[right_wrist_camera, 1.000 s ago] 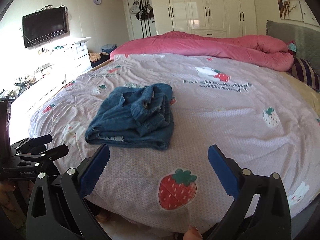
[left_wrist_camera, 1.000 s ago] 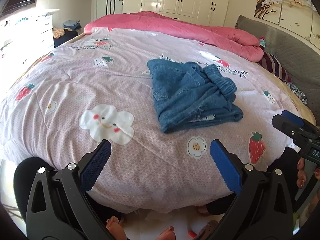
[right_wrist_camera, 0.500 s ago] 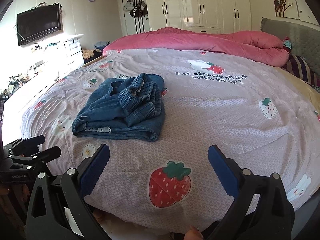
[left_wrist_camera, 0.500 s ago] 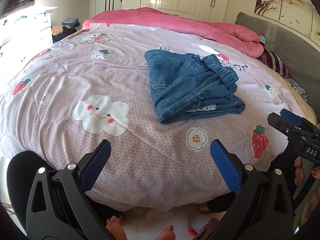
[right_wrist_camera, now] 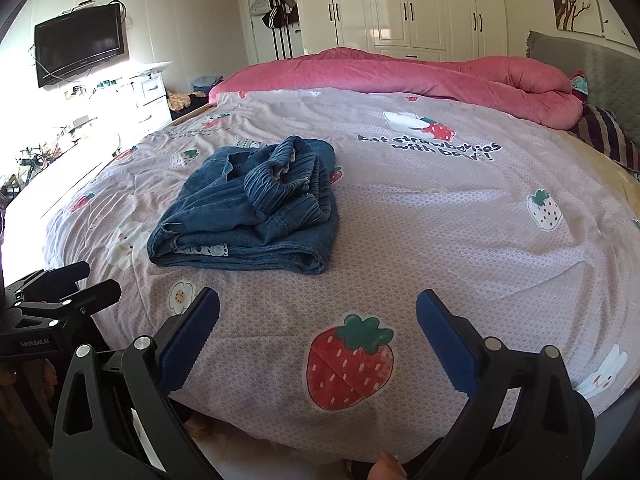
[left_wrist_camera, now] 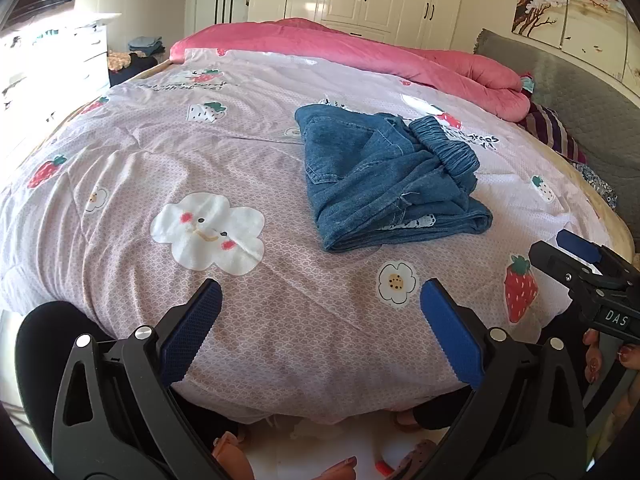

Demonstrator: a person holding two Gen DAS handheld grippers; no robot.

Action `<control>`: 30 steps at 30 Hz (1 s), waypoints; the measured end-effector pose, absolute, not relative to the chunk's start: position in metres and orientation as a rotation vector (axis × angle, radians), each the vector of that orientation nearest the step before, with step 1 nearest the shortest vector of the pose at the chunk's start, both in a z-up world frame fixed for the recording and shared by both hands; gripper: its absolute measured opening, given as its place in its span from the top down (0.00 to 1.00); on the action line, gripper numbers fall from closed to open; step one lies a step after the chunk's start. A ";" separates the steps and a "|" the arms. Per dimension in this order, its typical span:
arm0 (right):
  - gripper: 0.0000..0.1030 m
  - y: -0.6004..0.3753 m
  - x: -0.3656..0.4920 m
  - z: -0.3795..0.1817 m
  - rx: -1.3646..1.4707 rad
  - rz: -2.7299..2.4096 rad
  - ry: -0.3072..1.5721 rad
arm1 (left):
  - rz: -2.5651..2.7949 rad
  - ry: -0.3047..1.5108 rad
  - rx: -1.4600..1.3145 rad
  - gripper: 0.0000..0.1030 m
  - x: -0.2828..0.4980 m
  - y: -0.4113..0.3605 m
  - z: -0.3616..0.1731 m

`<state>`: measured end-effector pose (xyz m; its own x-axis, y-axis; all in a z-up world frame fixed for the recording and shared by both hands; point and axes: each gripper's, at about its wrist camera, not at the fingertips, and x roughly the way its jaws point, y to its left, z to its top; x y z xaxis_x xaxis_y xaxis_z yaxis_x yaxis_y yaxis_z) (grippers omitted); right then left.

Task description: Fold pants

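Note:
Blue denim pants (left_wrist_camera: 384,176) lie in a loosely folded bundle on the pink strawberry-print quilt (left_wrist_camera: 200,168), elastic waistband bunched on top. The same pants (right_wrist_camera: 256,204) sit left of centre in the right wrist view. My left gripper (left_wrist_camera: 320,312) hangs open near the bed's front edge, well short of the pants, nothing between its blue pads. My right gripper (right_wrist_camera: 318,320) is open too, over a printed strawberry, apart from the pants. Each gripper shows in the other's view: the right gripper (left_wrist_camera: 576,256) at the right edge, the left gripper (right_wrist_camera: 76,284) at the left edge.
A rolled pink duvet (right_wrist_camera: 400,76) lies along the far side of the bed, with a grey headboard (left_wrist_camera: 580,92) and striped pillow (left_wrist_camera: 552,132) to the right. A white dresser (right_wrist_camera: 152,92) and wall TV (right_wrist_camera: 80,44) stand left; wardrobes (right_wrist_camera: 400,4) behind. The person's feet (left_wrist_camera: 348,464) are below.
Both grippers have edged a little closer to the bed and pants, staying open. The pants have not moved.

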<state>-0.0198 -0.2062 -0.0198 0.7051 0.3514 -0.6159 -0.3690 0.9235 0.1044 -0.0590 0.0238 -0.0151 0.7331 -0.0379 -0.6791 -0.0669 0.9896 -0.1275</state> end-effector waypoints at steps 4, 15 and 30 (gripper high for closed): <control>0.04 -0.207 -0.020 -0.020 -0.027 0.400 0.680 | 0.019 0.749 -0.147 0.09 -0.059 0.024 -0.016; 0.04 -0.205 -0.021 -0.022 -0.034 0.403 0.691 | 0.025 0.754 -0.152 0.09 -0.059 0.026 -0.017; 0.04 -0.202 -0.023 -0.022 -0.041 0.413 0.694 | 0.031 0.764 -0.142 0.09 -0.058 0.024 -0.018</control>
